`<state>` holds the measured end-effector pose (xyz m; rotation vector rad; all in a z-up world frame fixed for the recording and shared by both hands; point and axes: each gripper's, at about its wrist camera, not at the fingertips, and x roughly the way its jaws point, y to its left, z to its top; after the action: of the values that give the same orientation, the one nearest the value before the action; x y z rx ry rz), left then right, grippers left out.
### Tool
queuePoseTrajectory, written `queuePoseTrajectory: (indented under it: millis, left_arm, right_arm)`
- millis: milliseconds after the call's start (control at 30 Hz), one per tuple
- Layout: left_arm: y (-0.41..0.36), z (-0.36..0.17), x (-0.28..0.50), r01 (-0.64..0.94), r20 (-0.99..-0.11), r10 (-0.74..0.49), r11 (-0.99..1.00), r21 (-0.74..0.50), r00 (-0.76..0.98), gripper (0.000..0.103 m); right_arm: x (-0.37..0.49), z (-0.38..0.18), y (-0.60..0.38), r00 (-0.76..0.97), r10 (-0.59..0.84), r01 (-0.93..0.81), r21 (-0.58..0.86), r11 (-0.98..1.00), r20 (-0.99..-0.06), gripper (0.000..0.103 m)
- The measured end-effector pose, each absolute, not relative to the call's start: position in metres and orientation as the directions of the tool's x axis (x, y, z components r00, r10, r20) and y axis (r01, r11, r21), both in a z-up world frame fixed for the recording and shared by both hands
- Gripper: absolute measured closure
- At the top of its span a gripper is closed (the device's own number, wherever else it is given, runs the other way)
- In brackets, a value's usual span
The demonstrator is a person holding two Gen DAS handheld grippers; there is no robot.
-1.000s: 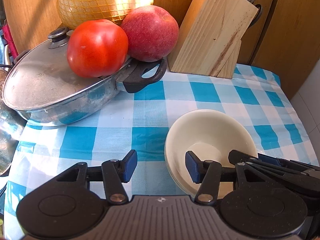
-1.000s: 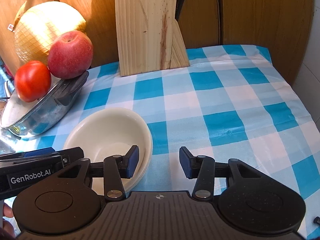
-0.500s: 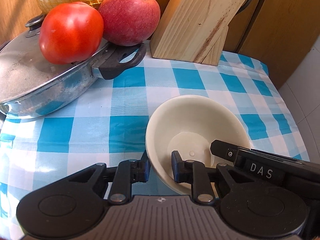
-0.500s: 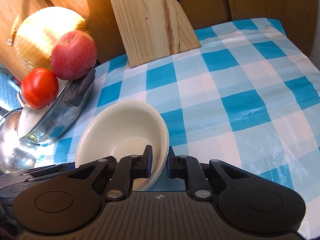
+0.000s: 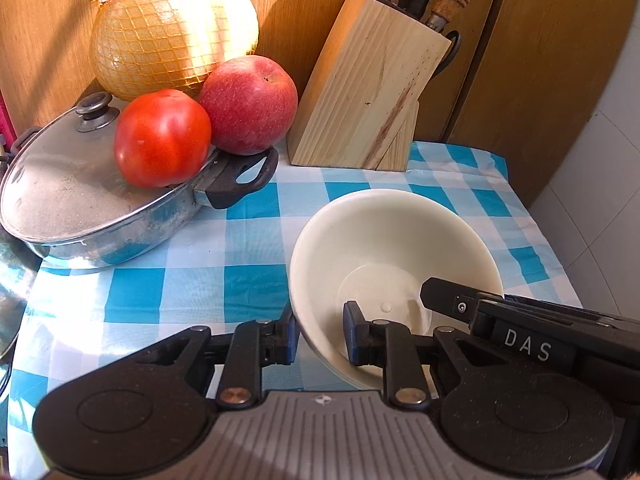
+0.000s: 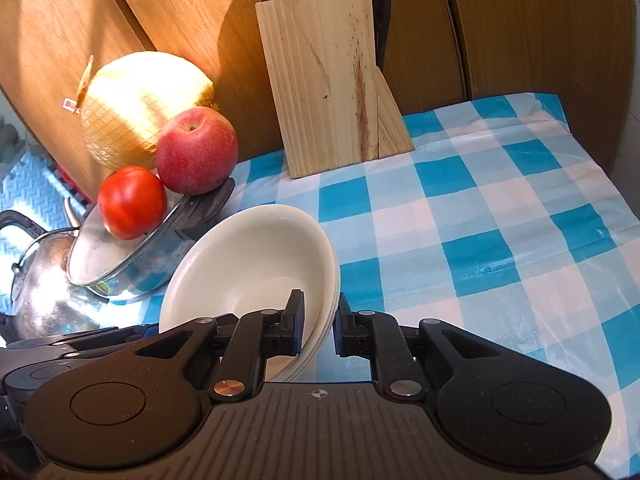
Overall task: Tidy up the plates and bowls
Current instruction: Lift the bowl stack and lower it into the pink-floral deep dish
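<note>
A stack of cream bowls is held above the blue-and-white checked tablecloth. My left gripper is shut on the stack's near left rim, one finger inside and one outside. My right gripper is shut on the stack's right rim the same way. The right gripper's body shows in the left wrist view, reaching over the bowls from the right. The bowls sit tilted in the right wrist view.
A lidded steel pan stands at the left with a tomato and an apple on it. A netted melon is behind. A wooden knife block stands at the back. A kettle is far left.
Both grippers closed on the bowl stack's rim a half second ago. Since then the stack has risen off the cloth with them and both views have pulled back from the wall.
</note>
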<state>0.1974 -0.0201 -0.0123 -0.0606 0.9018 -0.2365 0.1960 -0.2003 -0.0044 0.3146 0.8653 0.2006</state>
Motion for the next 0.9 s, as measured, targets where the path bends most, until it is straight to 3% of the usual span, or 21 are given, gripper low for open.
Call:
queuePoseTrajectory:
  millis: [600,900]
  left_arm:
    - [-0.010,0.023,0.096,0.238,-0.708,-0.290,0.955,-0.176,0.643,0.084]
    - [-0.007,0.013,0.056,0.256,-0.728,-0.293,0.953,-0.165,0.620,0.081]
  right_arm:
    - [0.093,0.035,-0.199,0.716,0.285,-0.082,0.329,0.941,-0.637,0.083]
    - [0.049,0.026,-0.196,0.701,0.281,-0.077,0.323,0.943,-0.655,0.082]
